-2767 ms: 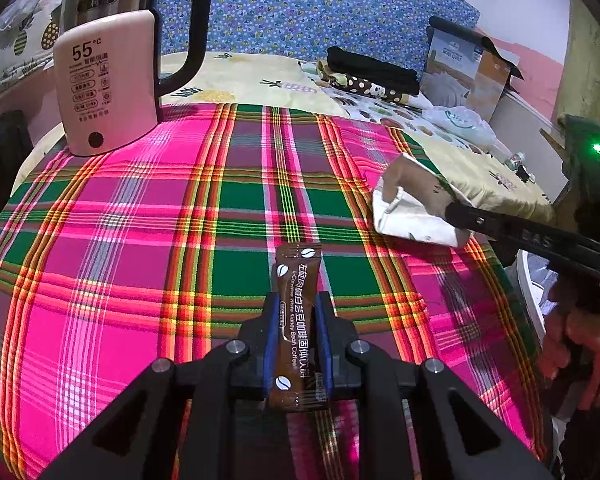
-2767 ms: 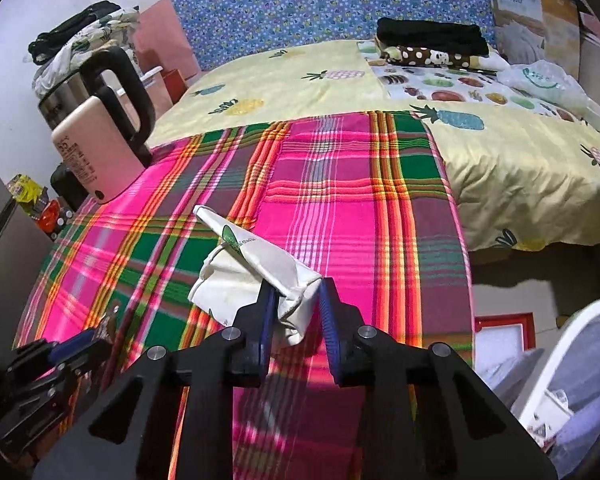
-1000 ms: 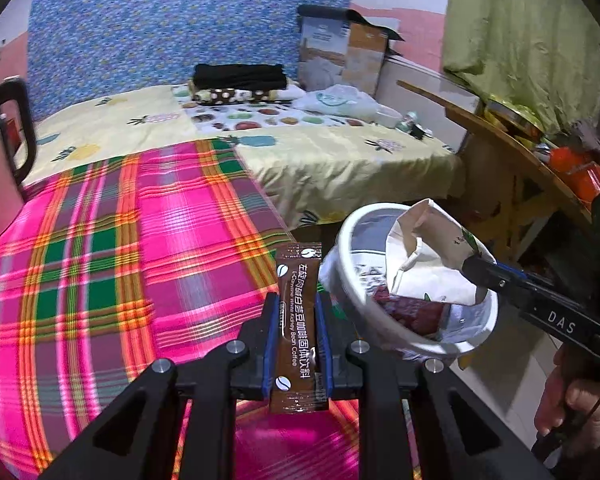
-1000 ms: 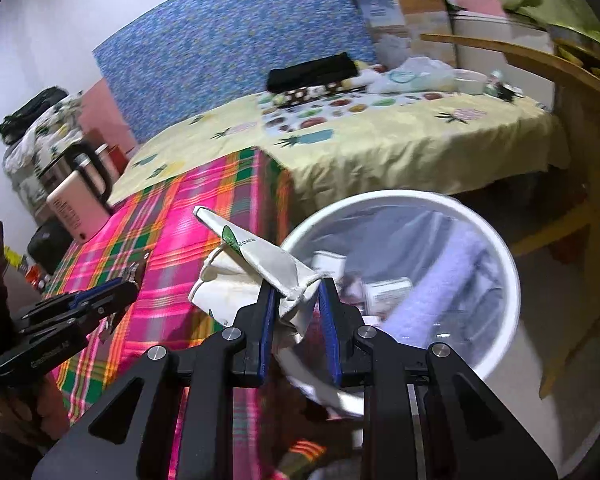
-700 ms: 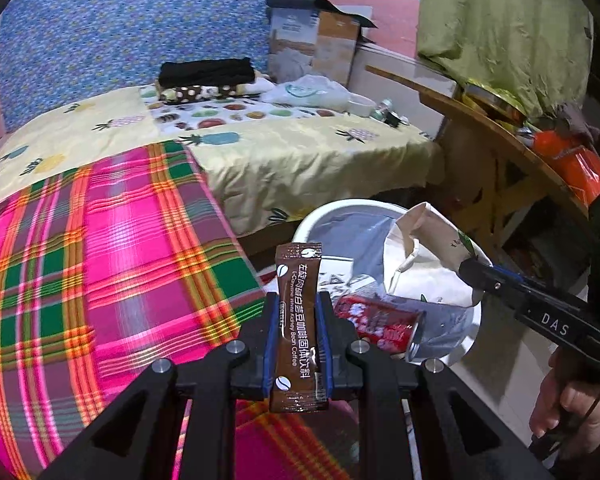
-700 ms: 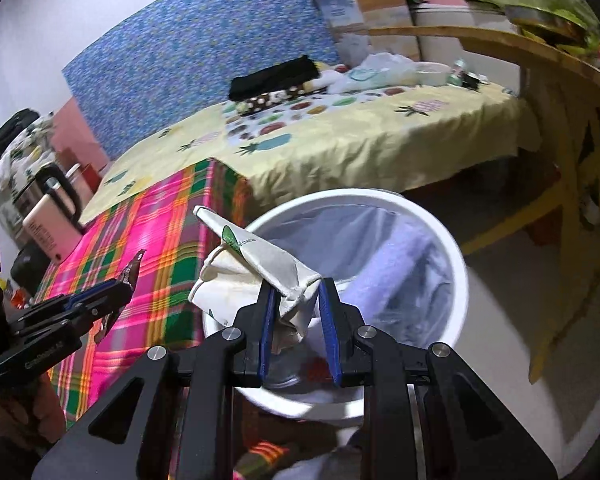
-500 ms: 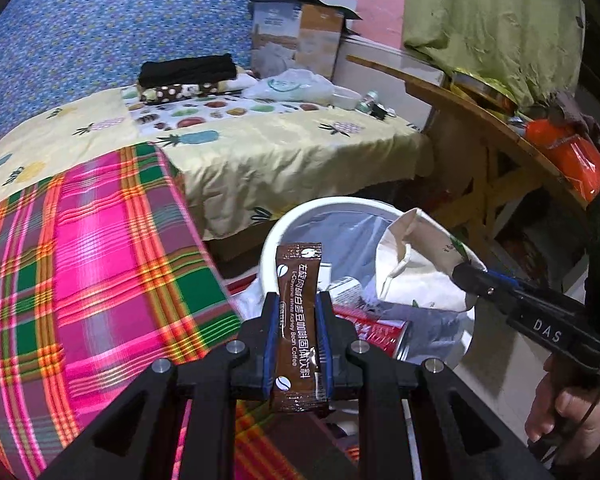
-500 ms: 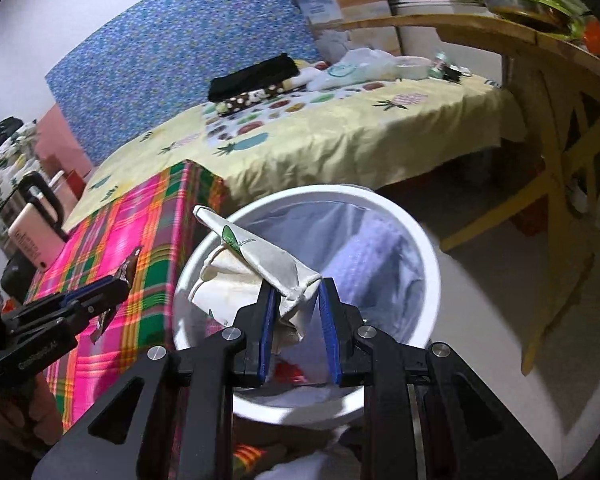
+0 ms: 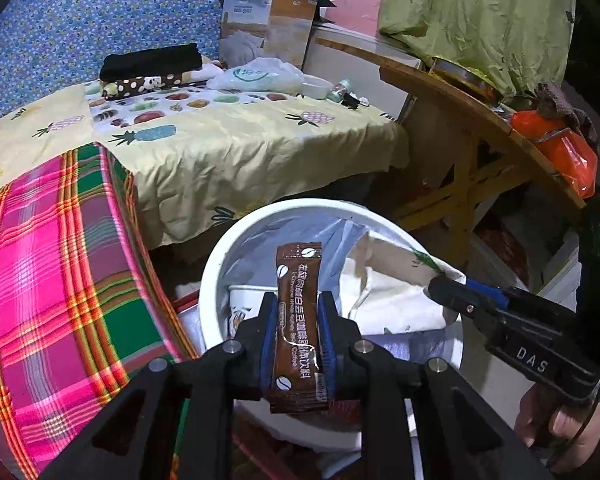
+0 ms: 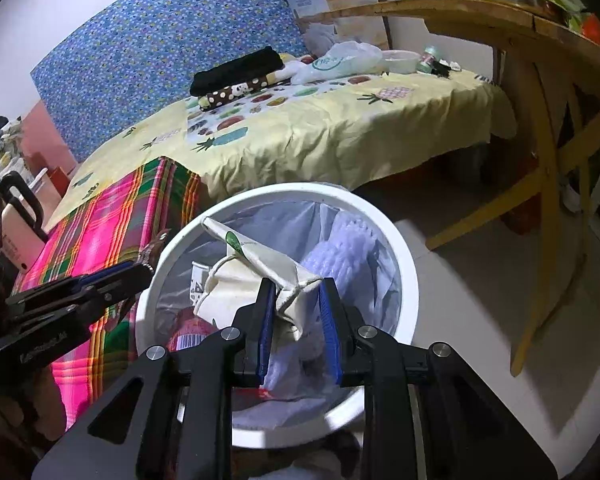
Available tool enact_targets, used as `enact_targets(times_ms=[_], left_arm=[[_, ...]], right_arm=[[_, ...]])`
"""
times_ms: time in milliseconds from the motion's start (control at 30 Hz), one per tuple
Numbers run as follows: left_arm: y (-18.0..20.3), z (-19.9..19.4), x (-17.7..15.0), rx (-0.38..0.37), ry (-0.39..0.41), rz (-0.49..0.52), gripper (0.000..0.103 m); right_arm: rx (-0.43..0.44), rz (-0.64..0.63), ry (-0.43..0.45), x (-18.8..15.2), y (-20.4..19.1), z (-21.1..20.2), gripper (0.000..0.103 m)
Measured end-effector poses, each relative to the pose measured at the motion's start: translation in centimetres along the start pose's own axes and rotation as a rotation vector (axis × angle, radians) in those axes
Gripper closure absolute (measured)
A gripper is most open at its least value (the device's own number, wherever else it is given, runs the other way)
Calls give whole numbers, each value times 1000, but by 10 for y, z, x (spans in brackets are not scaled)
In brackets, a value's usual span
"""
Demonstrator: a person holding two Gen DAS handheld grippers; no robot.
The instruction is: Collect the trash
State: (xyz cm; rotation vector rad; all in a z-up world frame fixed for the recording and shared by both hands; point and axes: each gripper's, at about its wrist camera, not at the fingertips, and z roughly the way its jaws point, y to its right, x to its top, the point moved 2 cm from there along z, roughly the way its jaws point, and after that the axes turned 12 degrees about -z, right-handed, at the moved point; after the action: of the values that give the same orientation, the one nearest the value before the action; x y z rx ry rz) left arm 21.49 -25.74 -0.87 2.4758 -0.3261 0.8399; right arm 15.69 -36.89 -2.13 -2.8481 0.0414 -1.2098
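Beside the plaid-covered bed (image 9: pixel 60 264), the white trash bin (image 9: pixel 210 280) stood lined with a plastic bag, a red wrapper (image 10: pixel 188 332) inside. Over its mouth, my right gripper (image 10: pixel 298 320) pinched a crumpled cream cloth bag (image 10: pixel 256 276), jaws barely apart around it. My left gripper (image 9: pixel 298 340) had just been loosening; the brown coffee sachet (image 9: pixel 298 320) sat between its jaws, long axis pointing away from me over the bin.

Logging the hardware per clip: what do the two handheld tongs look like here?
Both match: black plastic frames with triangular cut-outs, silver screw heads and blue pads inside the fingers. Seen from the left wrist camera, the right tongs carry white "DAS" lettering, with a green light glowing above. The left tongs also bear pale lettering, too blurred to read.
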Motion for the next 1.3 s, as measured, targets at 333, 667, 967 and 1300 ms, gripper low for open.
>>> enact_targets(times_ms=[333, 667, 967, 1300], left_arm=[[-7, -12, 0, -6, 25, -24, 57], [-14, -40, -13, 27, 54, -16, 54], [-21, -77, -34, 86, 105, -16, 54], [-34, -118, -66, 164, 165, -35, 54]], right_arm=[[-3, -34, 48, 5, -2, -8, 77], [15, -56, 67, 3, -13, -24, 77], [58, -111, 68, -6, -43, -40, 76], [104, -195, 85, -21, -78, -62, 77]])
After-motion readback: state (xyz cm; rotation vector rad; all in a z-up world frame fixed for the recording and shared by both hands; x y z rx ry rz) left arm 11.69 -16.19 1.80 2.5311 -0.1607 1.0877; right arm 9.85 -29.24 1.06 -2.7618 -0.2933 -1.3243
